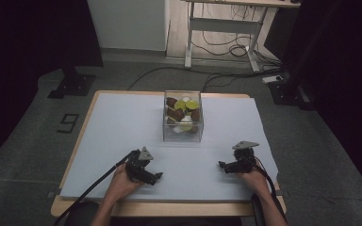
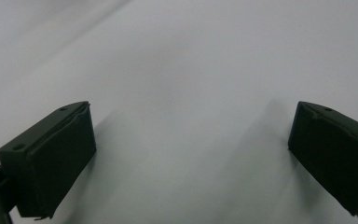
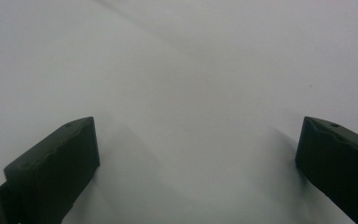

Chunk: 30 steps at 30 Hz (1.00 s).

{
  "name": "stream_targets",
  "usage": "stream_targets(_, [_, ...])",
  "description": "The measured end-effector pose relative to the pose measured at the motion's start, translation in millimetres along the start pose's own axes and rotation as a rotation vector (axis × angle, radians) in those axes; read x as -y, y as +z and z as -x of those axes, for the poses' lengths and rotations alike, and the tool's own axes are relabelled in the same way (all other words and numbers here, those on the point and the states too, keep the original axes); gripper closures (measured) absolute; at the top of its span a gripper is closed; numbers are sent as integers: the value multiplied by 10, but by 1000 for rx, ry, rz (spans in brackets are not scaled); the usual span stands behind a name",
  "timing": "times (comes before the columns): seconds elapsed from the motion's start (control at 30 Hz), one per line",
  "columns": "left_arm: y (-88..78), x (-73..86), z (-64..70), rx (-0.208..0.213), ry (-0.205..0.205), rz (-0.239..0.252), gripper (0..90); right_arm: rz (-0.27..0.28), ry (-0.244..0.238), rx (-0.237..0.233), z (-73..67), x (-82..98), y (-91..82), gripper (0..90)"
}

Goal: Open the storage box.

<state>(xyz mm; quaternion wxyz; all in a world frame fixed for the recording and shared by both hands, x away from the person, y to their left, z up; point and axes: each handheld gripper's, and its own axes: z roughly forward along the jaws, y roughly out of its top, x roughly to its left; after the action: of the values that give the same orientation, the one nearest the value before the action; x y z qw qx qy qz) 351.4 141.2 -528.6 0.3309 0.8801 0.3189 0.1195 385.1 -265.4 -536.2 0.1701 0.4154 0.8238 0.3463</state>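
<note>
A clear square box (image 1: 183, 117) stands at the middle of the white sheet (image 1: 122, 127), holding several brown and yellow-green round pieces (image 1: 181, 110). My left gripper (image 1: 158, 177) rests low on the sheet at the near left, held in a hand, its tips aimed toward the right. Near the right edge my right gripper (image 1: 222, 165) lies on the sheet, tips aimed left. In the left gripper view the left gripper (image 2: 191, 140) stands open over bare white sheet. The right gripper (image 3: 196, 149) is open too, nothing between its fingers.
The sheet covers a wooden table (image 1: 169, 208) whose edge runs along the front. Cables trail from both grippers off the near edge. Beyond the table lie a grey floor, dark stands (image 1: 73, 82), a white desk frame (image 1: 226, 28) and loose cables (image 1: 226, 47).
</note>
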Motion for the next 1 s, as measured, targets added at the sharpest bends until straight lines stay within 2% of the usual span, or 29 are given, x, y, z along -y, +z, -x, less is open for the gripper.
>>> stream_targets(0.77, [1,-2,-2,2,-5,-2,3,-7,5,9,-16,-7,-8,0])
stream_targets(1.0, [-4,-11,5,-3,-11,-9,5,-19,4,12,-42,-26,-31,49])
